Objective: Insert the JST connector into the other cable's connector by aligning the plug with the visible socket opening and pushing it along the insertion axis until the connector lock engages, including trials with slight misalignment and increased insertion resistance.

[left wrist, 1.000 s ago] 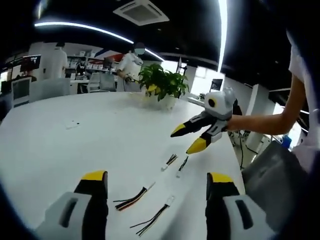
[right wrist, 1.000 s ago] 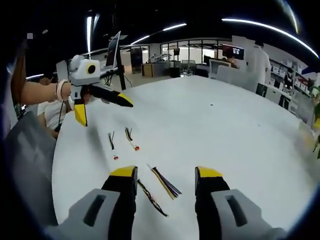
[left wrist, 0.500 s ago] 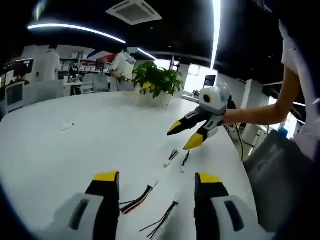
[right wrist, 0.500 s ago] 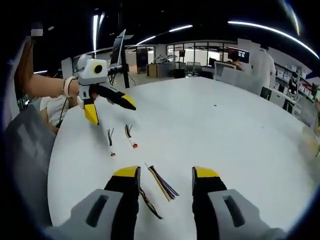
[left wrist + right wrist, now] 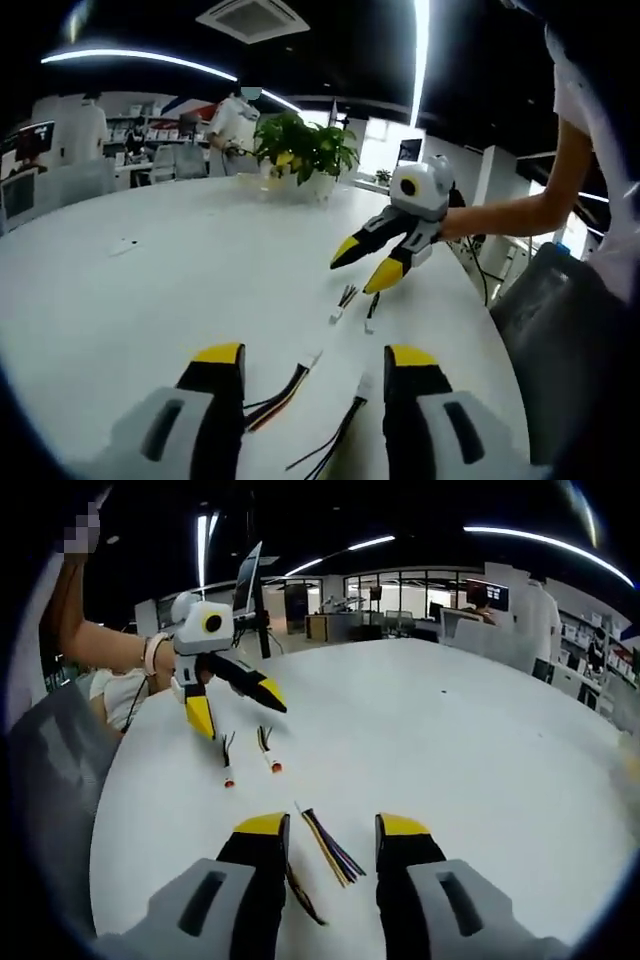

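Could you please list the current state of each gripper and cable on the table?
Left yellow-tipped gripper: open, empty.
Right yellow-tipped gripper: open, empty.
Two multicoloured cables: lying loose, unmated.
Two short red-ended cables: lying apart, untouched.
Round white table: bearing all four cables.

White table (image 5: 180, 260) with four short cables (image 5: 330, 845), potted plant (image 5: 300, 155).

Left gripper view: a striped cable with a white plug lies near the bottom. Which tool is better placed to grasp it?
Left. The striped cable lies between the open jaws of the left tool, while the right tool hovers farther away, above a second cable pair.
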A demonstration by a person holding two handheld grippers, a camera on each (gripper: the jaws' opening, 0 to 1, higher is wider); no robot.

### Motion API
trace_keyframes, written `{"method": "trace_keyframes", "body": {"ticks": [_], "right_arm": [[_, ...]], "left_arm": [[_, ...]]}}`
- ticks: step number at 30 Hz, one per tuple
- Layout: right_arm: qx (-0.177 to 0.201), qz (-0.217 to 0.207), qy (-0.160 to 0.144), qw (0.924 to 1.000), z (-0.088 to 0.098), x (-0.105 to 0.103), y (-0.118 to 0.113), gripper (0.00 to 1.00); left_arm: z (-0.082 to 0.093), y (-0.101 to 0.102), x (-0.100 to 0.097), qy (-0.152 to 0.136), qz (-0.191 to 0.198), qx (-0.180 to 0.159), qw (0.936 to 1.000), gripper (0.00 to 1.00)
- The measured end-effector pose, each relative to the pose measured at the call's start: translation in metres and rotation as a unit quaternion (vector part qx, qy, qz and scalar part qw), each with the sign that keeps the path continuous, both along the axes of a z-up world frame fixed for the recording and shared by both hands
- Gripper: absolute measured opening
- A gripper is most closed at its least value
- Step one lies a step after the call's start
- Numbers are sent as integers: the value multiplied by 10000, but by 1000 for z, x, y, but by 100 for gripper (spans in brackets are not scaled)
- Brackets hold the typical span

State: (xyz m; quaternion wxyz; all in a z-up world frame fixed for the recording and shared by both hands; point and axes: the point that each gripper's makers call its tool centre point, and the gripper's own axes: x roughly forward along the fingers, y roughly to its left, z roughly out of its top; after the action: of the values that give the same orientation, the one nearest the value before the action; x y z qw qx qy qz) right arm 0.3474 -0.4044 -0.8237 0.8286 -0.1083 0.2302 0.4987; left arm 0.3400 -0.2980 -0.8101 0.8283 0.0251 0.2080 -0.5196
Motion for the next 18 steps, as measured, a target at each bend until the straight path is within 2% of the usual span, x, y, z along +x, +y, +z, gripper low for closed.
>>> {"method": "trace_keyframes", "body": {"ticks": [8,14,18], "right_arm": [[98,316,11,9995,-4,-2,11,29],[155,618,-50,9980,-10,-6,17,19],[149,681,-35,9976,-14,-7,19,18]], "left_arm": [[-7,-4,4,80,-77,-27,9999,51],[-14,-3,6,115,-138,0,9998,47],[-25,0,9,270,-120,49,9996,41]]}}
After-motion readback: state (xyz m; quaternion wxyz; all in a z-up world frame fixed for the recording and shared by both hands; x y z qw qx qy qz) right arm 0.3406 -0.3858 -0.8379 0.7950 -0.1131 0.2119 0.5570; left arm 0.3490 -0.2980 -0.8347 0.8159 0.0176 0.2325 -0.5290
